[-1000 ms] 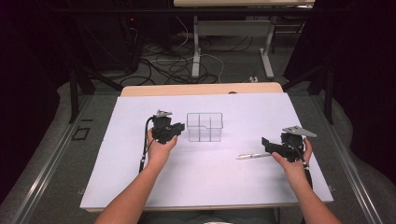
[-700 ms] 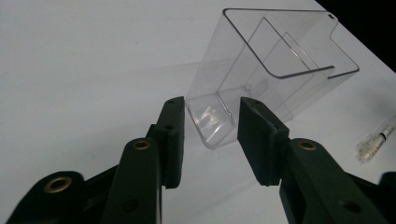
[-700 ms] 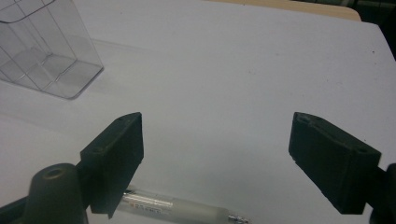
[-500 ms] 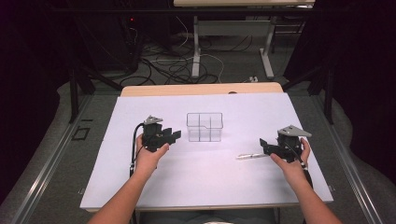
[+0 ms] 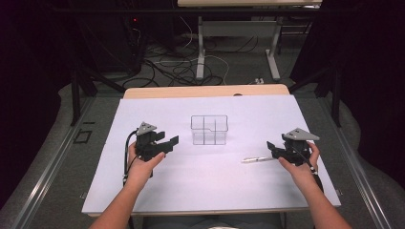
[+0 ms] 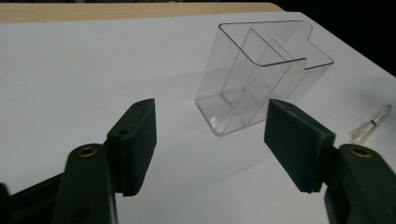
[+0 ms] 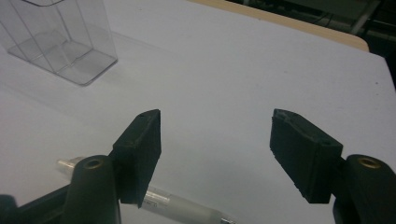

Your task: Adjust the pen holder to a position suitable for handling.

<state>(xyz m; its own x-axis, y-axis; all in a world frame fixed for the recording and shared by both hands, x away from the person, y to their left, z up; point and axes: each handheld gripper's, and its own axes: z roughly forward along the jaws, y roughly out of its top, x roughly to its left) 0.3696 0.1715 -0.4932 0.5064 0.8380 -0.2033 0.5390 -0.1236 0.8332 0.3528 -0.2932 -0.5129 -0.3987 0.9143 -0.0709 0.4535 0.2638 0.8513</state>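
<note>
White sheeting covers the worktop (image 5: 210,186), with a strip of pale wood bare along its far edge and dark floor strewn with cables beyond. Near the middle stands a clear plastic organizer box (image 5: 209,129), upright and divided into compartments. From the high view the left gripper (image 5: 168,142) hovers just left of the box, apart from it; its jaws have just been opening and stand fairly wide with nothing between them. The left gripper view shows the box's inner partitions and stepped rim, details the high view blurs.

A white pen (image 5: 258,159) lies on the sheet right of the box, well apart from it. The right gripper (image 5: 271,147) sits just beside the pen's right end; its jaws have just been closing, yet a wide gap remains. The right gripper view shows the pen (image 7: 182,210) lying low, partly hidden behind the left jaw and cut off at the bottom edge. Whether a pad touches it is hard to make out.
</note>
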